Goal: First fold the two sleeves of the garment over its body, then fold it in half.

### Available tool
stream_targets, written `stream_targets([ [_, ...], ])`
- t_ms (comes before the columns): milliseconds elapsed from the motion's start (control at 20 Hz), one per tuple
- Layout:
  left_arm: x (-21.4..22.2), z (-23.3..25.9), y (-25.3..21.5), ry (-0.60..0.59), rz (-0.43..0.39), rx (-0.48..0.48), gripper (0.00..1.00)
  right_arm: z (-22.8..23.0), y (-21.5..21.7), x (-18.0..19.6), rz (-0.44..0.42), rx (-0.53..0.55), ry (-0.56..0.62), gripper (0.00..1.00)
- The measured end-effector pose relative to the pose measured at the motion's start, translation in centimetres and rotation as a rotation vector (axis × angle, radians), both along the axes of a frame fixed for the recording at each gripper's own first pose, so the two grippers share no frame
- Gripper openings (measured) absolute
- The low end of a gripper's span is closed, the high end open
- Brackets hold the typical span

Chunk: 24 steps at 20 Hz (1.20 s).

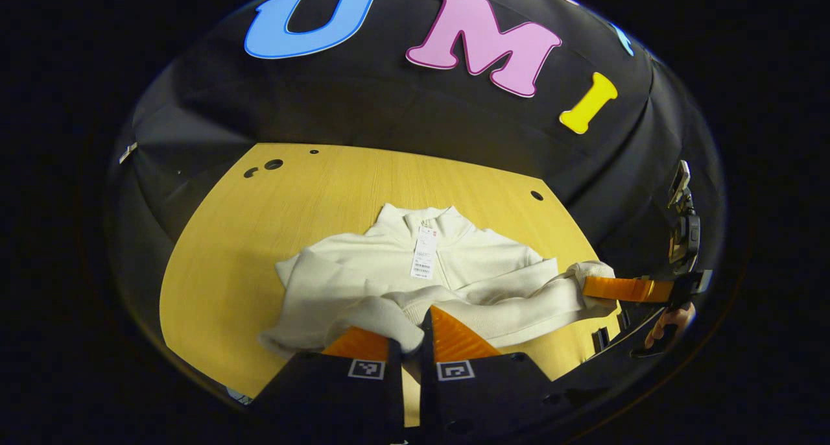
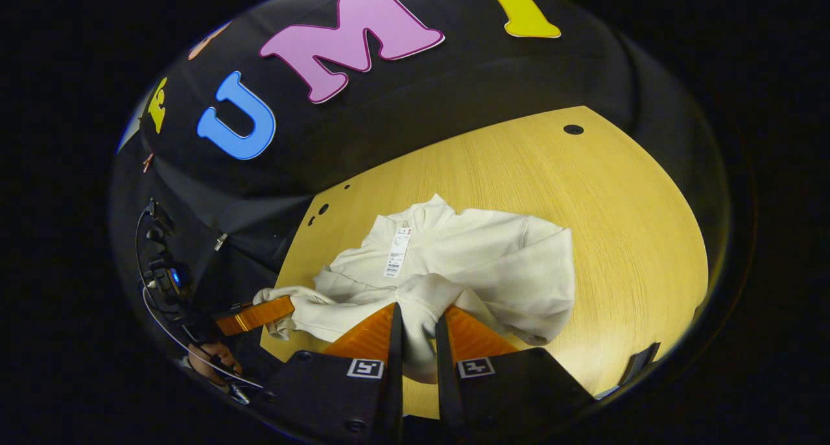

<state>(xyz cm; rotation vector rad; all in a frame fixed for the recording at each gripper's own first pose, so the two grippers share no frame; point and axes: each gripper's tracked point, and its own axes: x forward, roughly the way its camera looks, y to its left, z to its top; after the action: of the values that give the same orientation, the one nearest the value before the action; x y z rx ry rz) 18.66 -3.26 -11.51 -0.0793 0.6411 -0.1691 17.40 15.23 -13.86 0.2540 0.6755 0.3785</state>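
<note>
**Sleeves folded, halving fold under way**

We find the cream garment (image 1: 415, 270) lying on the bench (image 1: 214, 263), collar away from us, both sleeves across its body. We judge the sleeve step done and the half fold just started. The left claw (image 1: 410, 341) is closed on gathered hem cloth; the right claw (image 2: 418, 331) likewise pinches the hem. The paper tag (image 1: 423, 253) lies at the collar. The hem between the fingers is bunched, so its edge line is hard to make out.

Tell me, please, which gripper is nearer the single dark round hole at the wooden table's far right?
Right. The right gripper holds the cream fabric garment on the side nearer that hole; the left gripper clamps it farther left.
</note>
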Motion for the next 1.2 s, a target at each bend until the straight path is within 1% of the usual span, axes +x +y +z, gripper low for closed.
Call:
stream_targets([
  [250, 3.8, -1.7, 0.3, 0.016, 0.005, 0.029, 0.15, -1.9, 0.6, 3.8, -0.006, -0.06, 0.006, 0.27],
  [600, 8.9, -4.8, 0.6, 0.066, 0.025, 0.059, 0.15, -5.3, 0.9, 8.5, -0.027, -0.09, 0.067, 0.27],
  [650, 9.6, -5.4, 0.7, 0.078, 0.031, 0.052, 0.1, -5.9, 0.9, 9.0, -0.026, -0.099, 0.077, 0.27],
  [700, 10.2, -6.1, 0.8, 0.099, 0.039, 0.046, 0.14, -6.5, 0.8, 9.5, -0.027, -0.105, 0.089, 0.27],
  [900, 11.4, -8.3, 1.3, 0.158, 0.043, 0.045, 0.15, -8.3, 0.7, 11.1, -0.04, -0.115, 0.119, 0.27],
  [1100, 11.7, -11.7, 1.9, 0.24, 0.046, 0.044, 0.15, -11.3, 0.9, 11.5, -0.02, -0.157, 0.172, 0.27],
  [1200, 12.2, -12.0, 1.9, 0.231, 0.053, 0.034, 0.15, -11.8, 0.9, 11.6, -0.012, -0.171, 0.181, 0.27],
])
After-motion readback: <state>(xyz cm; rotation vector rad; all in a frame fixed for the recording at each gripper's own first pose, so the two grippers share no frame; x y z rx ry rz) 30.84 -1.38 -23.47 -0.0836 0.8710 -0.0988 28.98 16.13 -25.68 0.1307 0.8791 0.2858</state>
